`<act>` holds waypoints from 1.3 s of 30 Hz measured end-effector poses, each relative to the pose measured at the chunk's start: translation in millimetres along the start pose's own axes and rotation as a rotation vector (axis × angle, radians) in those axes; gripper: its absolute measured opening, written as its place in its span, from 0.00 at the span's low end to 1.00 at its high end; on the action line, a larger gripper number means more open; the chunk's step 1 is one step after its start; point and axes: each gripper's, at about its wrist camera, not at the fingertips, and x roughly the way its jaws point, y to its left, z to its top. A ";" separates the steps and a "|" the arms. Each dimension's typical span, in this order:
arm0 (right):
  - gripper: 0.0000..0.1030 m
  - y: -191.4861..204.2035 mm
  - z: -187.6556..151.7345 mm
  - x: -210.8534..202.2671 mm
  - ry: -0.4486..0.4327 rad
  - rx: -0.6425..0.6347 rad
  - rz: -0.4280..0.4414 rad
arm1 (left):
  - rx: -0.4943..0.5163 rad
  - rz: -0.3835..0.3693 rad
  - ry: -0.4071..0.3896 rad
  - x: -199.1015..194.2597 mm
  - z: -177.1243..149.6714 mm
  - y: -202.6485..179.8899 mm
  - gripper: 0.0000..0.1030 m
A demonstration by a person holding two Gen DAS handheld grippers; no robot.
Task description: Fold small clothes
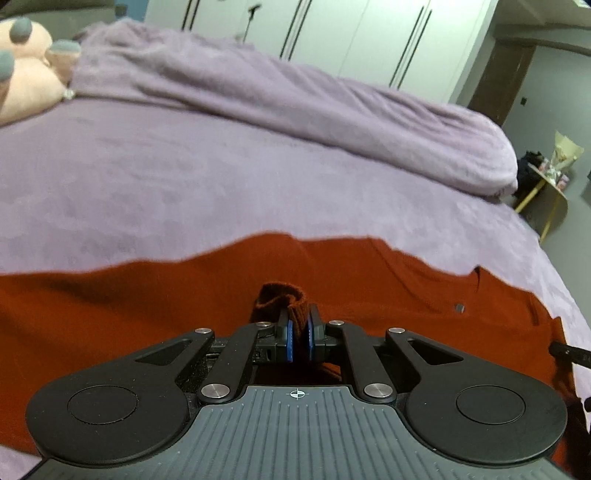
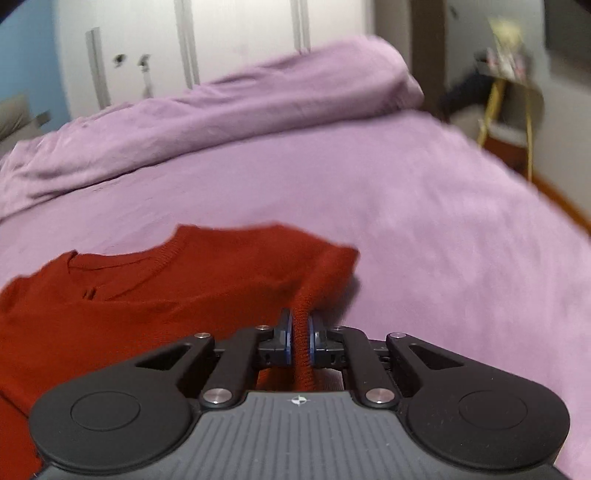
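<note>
A rust-red knit sweater (image 1: 184, 295) lies spread on a purple bed (image 1: 184, 177). My left gripper (image 1: 299, 325) is shut on a bunched fold of the sweater's ribbed edge, low over the cloth. In the right wrist view the sweater (image 2: 147, 295) shows its round neckline toward the upper left. My right gripper (image 2: 300, 326) is shut on a ribbed edge of the sweater at its right side, and the pinched cloth runs between the pads. A tip of the other gripper (image 1: 569, 354) shows at the right edge of the left wrist view.
A rolled purple duvet (image 1: 295, 92) lies along the far side of the bed. A pink plush toy (image 1: 29, 70) sits at the far left. A small yellow-legged side table (image 1: 546, 184) stands beyond the bed's right edge. White wardrobe doors (image 1: 351, 33) line the back wall.
</note>
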 end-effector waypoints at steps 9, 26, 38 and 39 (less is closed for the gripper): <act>0.16 1.6 -12.1 10.5 -0.013 -0.032 -0.173 | 0.112 0.142 0.070 14.1 -13.6 -5.2 0.19; 0.25 83.2 -49.5 -17.6 0.003 -0.129 0.128 | 0.219 0.062 0.069 17.8 -36.5 -71.7 0.45; 0.03 38.7 -47.8 -19.1 -0.019 -0.204 -0.074 | 0.227 0.088 0.085 6.3 -39.1 -70.4 0.47; 0.03 43.3 -49.3 -18.3 -0.018 -0.232 -0.089 | 0.223 0.087 0.090 5.4 -38.0 -69.5 0.48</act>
